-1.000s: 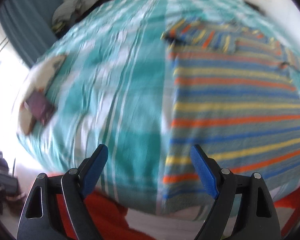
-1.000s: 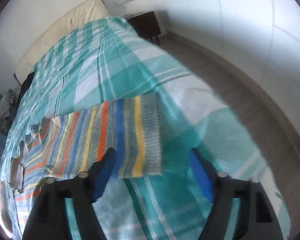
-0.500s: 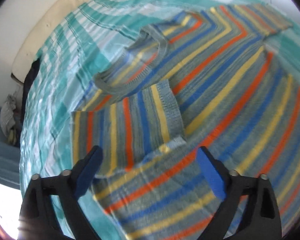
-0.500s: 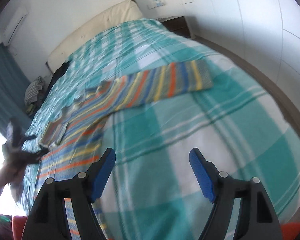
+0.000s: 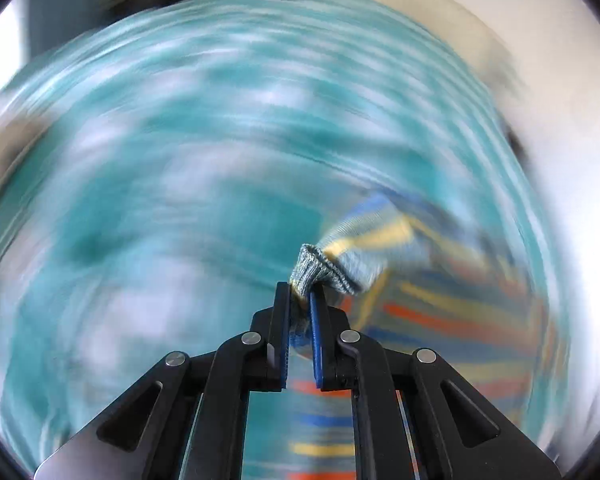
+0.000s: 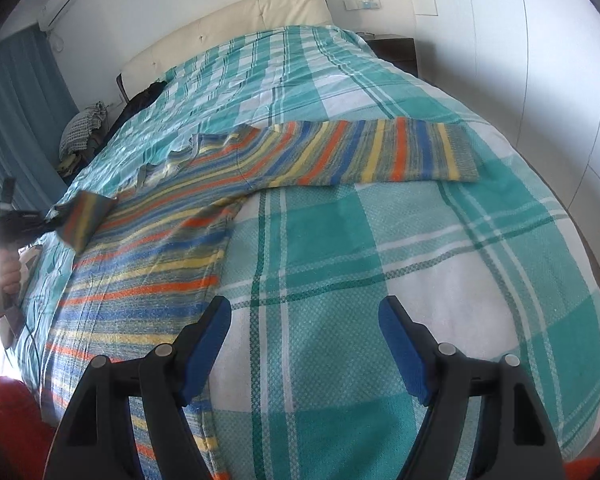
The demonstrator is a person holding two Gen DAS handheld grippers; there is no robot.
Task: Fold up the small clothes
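Note:
A striped sweater (image 6: 172,216) in grey, blue, yellow and orange lies flat on a teal plaid bedspread (image 6: 440,248), with one sleeve (image 6: 380,152) stretched to the right. My left gripper (image 5: 300,296) is shut on the grey ribbed cuff (image 5: 316,268) of the other sleeve and lifts it; that view is heavily blurred. In the right wrist view the left gripper (image 6: 16,220) shows at far left, holding that sleeve (image 6: 86,216) raised. My right gripper (image 6: 304,312) is open and empty above the bedspread, just right of the sweater's hem.
A cream headboard (image 6: 228,28) and a white wall stand behind the bed. A dark nightstand (image 6: 392,48) is at the back right. Teal curtains (image 6: 16,112) and a bundle of clothes (image 6: 80,132) are at the left. Something red (image 6: 12,420) lies below the bed's near edge.
My left gripper has closed on the left sleeve's cuff and lifted it, moving fast. My right gripper has stayed open and come slightly closer to the bed.

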